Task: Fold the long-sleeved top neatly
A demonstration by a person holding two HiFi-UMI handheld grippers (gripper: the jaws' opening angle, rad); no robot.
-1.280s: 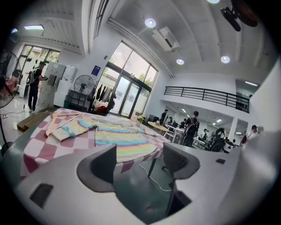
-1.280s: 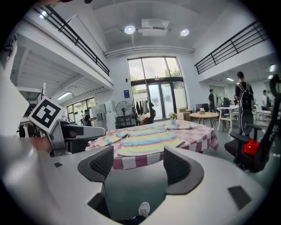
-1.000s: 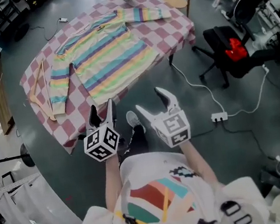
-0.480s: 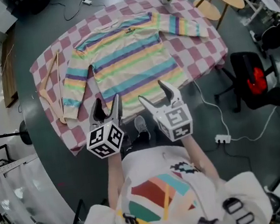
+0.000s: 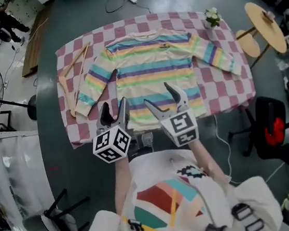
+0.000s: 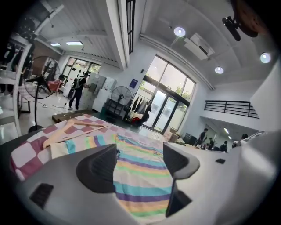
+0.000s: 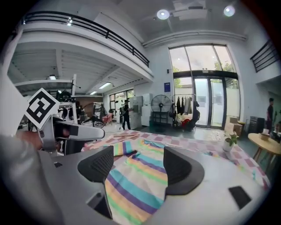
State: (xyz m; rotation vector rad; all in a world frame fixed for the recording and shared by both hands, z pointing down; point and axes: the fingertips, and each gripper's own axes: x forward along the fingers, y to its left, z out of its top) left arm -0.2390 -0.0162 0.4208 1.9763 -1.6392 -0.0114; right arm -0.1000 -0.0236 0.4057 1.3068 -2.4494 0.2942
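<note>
Left claw [image 5: 113, 105], right claw [image 5: 156, 95] agape near striped top [image 5: 154, 64]

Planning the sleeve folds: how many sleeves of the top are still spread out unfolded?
2. The left sleeve slants toward the wooden hanger; the right sleeve slants toward the right edge of the table, near the potted plant. Neither is folded in or hidden.

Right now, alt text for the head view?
A striped top lies flat, sleeves spread, on a checked table. The left gripper and right gripper hover open over its near hem. A hanger lies to its left.
</note>
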